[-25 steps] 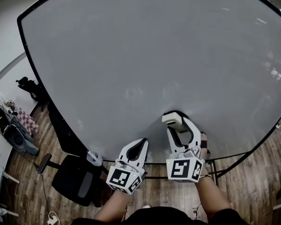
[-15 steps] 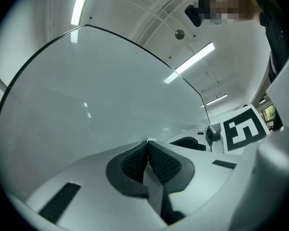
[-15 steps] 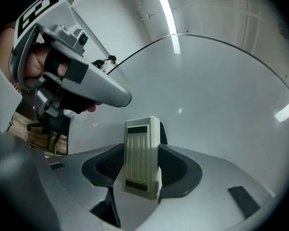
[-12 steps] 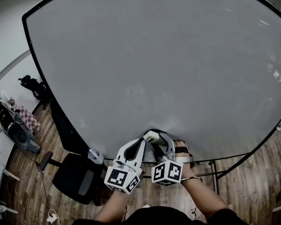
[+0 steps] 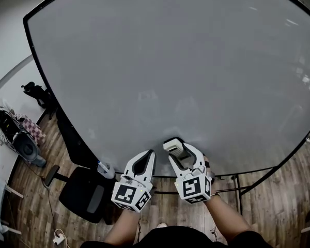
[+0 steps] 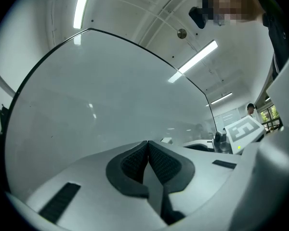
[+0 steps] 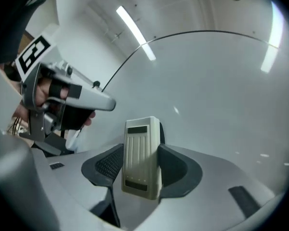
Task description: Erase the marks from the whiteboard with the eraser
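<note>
A large whiteboard [image 5: 165, 66] fills the head view, and I see no marks on its surface; it also fills the left gripper view [image 6: 101, 90] and the right gripper view [image 7: 207, 90]. My right gripper [image 5: 175, 150] is shut on a cream-white eraser [image 5: 173, 146] near the board's bottom edge. In the right gripper view the eraser [image 7: 142, 155] stands upright between the dark pads [image 7: 176, 170]. My left gripper [image 5: 144, 159] hangs just left of it, jaws closed with nothing between them [image 6: 148, 150].
A black office chair [image 5: 85, 195] stands on the wooden floor at lower left. A spray bottle [image 5: 104, 169] sits near the board's lower left edge. The board's metal stand [image 5: 248, 182] runs below right. Bags and clutter [image 5: 20, 138] lie at far left.
My right gripper with the eraser dropped down and left along the board's lower part, then shifted slightly back right. The left gripper barely moved.
</note>
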